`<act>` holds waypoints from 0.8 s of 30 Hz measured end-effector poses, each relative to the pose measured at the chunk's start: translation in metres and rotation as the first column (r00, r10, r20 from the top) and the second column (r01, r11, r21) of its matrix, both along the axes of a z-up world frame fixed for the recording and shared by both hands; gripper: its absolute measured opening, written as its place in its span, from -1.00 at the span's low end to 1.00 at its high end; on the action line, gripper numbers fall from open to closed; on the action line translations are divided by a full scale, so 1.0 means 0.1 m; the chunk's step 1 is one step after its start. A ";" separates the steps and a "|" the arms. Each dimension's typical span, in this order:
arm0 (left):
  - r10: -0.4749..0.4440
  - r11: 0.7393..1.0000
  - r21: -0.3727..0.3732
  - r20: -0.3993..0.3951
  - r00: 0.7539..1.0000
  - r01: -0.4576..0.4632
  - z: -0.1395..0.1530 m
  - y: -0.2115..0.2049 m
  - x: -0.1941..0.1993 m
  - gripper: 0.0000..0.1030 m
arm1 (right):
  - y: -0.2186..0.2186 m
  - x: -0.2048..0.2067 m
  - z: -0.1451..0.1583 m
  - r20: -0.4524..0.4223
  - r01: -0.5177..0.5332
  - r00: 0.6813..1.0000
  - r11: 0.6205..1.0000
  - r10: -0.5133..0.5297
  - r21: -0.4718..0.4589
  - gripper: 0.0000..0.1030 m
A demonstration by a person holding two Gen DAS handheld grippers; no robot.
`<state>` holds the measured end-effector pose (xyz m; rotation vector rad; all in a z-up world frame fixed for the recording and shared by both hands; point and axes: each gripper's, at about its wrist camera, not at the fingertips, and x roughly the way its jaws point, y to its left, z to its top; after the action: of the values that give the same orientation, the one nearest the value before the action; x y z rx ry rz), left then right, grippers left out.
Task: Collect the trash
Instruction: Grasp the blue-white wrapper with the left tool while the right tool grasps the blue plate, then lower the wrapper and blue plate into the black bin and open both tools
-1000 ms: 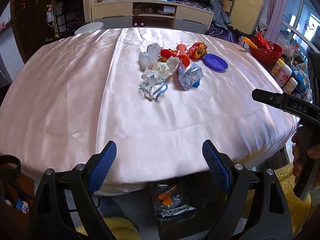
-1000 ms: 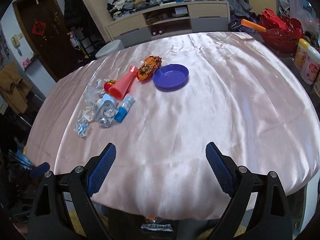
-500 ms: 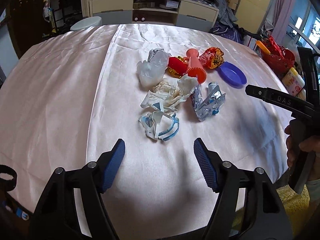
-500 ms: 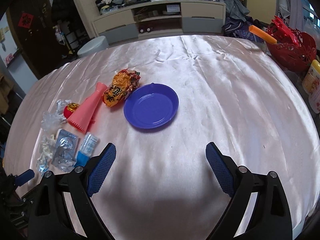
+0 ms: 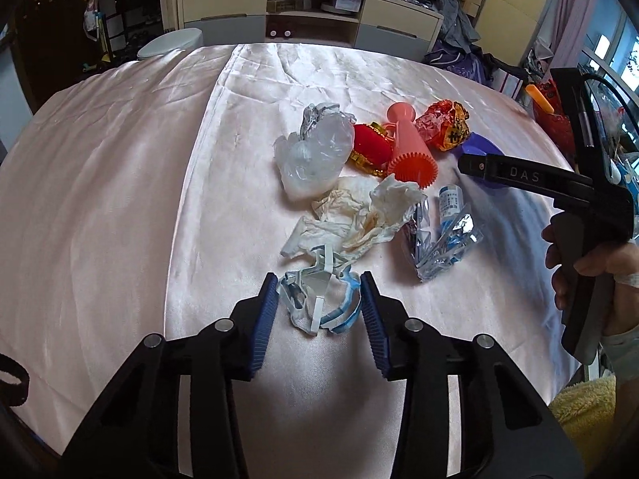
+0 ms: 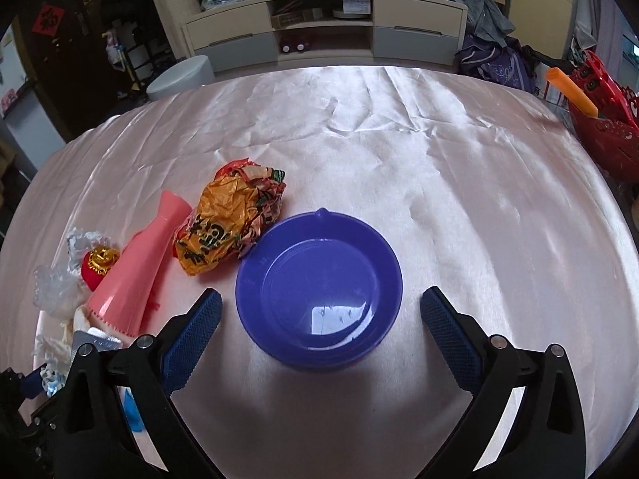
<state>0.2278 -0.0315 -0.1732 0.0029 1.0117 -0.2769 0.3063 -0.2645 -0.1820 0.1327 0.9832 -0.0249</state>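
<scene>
- The left gripper (image 5: 319, 299) has just been closing its jaws around the crumpled blue-and-white wrapper (image 5: 317, 299). The wrapper sits between the blue pads, which seem to brush its edges; I cannot tell that they press it yet, so I judge it not yet gripped.
- The right gripper (image 6: 319, 319) has just been opening further and stands wide and empty, hovering over the near part of the purple dish (image 6: 319, 291), with nothing between the pads.
- The step in hand looks like the first pick: closing on the nearest scrap while the other tool comes to the dish.
- The rest of the trash lies just beyond on the pink tablecloth (image 5: 120, 199): white tissue (image 5: 359, 215), clear plastic bag (image 5: 315, 155), foil packet (image 5: 439, 239), orange snack wrapper (image 6: 231, 219), pink cone (image 6: 139, 263).
- Next, the left jaws need to finish closing, then lift; the light wrapper could slip or drag the tissue that touches it.
</scene>
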 end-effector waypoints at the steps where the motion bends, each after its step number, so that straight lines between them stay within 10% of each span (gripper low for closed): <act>1: -0.001 1.000 0.007 0.003 1.000 0.000 0.00 0.00 0.01 -0.40 | 0.01 0.03 0.00 0.002 -0.002 1.000 1.000 0.002 -0.004 0.95; 8: -0.006 1.000 0.018 0.002 1.000 0.006 0.00 0.01 0.00 -0.77 | 0.02 0.02 0.01 0.040 -0.007 0.999 0.998 0.010 -0.066 0.54; 24: -0.059 0.998 -0.028 0.049 0.997 0.060 0.29 0.06 -0.80 -0.84 | -0.01 -1.11 0.32 0.027 -0.064 0.998 0.993 0.062 0.097 0.53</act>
<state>0.1473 -0.0253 -0.1446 0.0132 0.9611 -0.3444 0.1953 -0.2651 -0.1505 0.1913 0.9640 0.0825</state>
